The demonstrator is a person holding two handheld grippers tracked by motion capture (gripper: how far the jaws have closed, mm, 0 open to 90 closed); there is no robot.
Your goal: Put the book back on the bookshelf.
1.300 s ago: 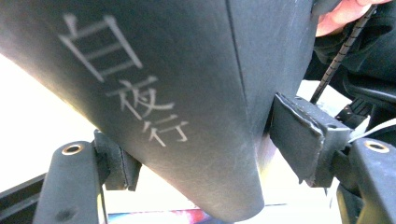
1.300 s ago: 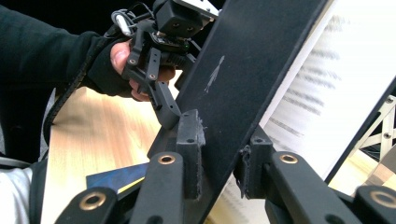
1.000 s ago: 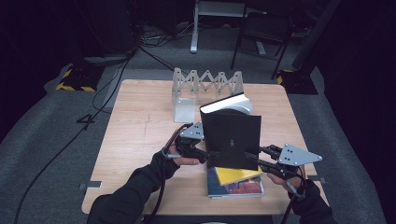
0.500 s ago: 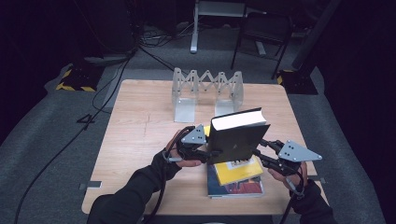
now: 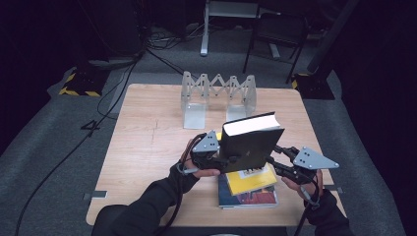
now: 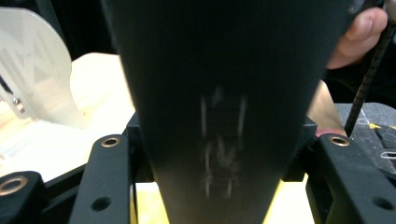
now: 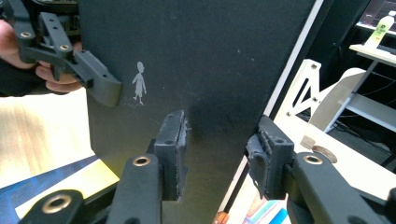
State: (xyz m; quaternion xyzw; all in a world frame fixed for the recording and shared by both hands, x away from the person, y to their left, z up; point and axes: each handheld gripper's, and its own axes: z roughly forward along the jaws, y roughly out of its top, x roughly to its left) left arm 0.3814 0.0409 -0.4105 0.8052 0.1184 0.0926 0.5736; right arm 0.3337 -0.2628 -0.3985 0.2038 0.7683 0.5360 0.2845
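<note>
A thick black book (image 5: pixel 251 147) hangs over the table with its white page edge on top, held at both ends. My left gripper (image 5: pixel 222 158) clamps its left end; in the left gripper view the dark spine (image 6: pixel 224 93) fills the gap between the jaws, which have just been opening a little. My right gripper (image 5: pixel 273 158) grips the right end, its pads (image 7: pixel 170 144) on both covers of the book (image 7: pixel 210 60), and its jaws have just been closing slightly. The left gripper (image 7: pixel 93 84) and the hand holding it also show in the right gripper view.
Under the held book lie a yellow book (image 5: pixel 251 179) on a blue one (image 5: pixel 251 199), near the front edge of the wooden table (image 5: pixel 147 142). A white folding book rack (image 5: pixel 219 93) stands at the back of the table. Cables cross the dark floor behind.
The black book stood tall a second ago. It has been turned onto its long side and now sits lower between the grippers, tilted slightly. Both hands stayed roughly in place.
</note>
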